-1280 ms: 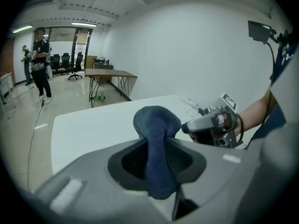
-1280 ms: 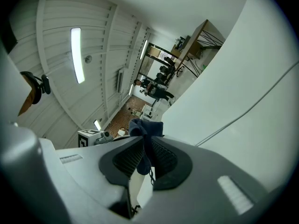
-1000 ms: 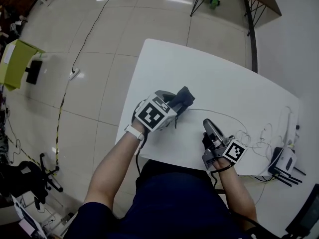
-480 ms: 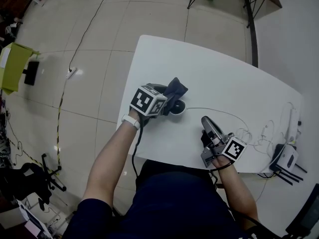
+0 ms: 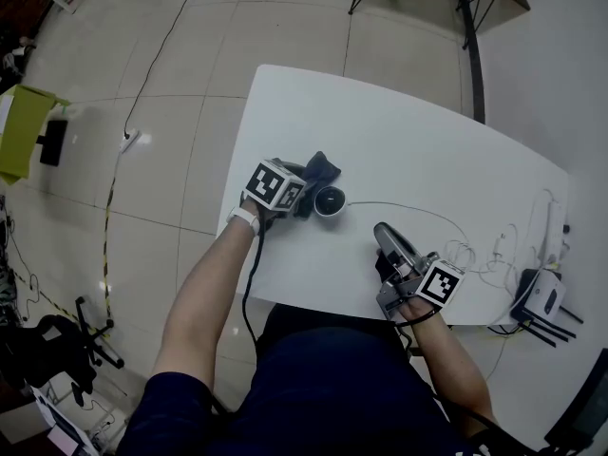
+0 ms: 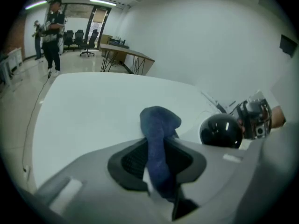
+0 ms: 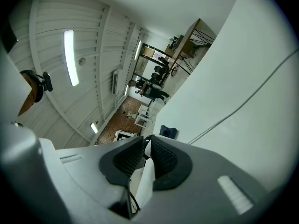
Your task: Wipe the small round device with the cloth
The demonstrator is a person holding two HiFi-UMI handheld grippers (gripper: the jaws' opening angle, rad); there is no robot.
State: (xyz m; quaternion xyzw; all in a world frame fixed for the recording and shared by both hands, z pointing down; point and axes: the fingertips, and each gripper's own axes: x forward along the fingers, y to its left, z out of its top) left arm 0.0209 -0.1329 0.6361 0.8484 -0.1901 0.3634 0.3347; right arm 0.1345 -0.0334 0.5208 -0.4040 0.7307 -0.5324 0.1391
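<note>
**Cloth pinched and poised beside the dome, wipe not yet begun**

The left gripper [image 5: 304, 186] pinches a bunched dark blue cloth [image 5: 321, 170], which hangs just beside the small round device [image 5: 330, 200], a black dome in a white base near the front left of the white table [image 5: 399, 150]. The right gripper [image 5: 383, 236] rests well apart, its jaws almost together with only a slit between them, gripping nothing. Nothing steadies the device, so a wiping push could slide it on its thin cable [image 5: 408, 209]. The hard jaw tips could also strike the dome, because little cloth sticks out past them.
</note>
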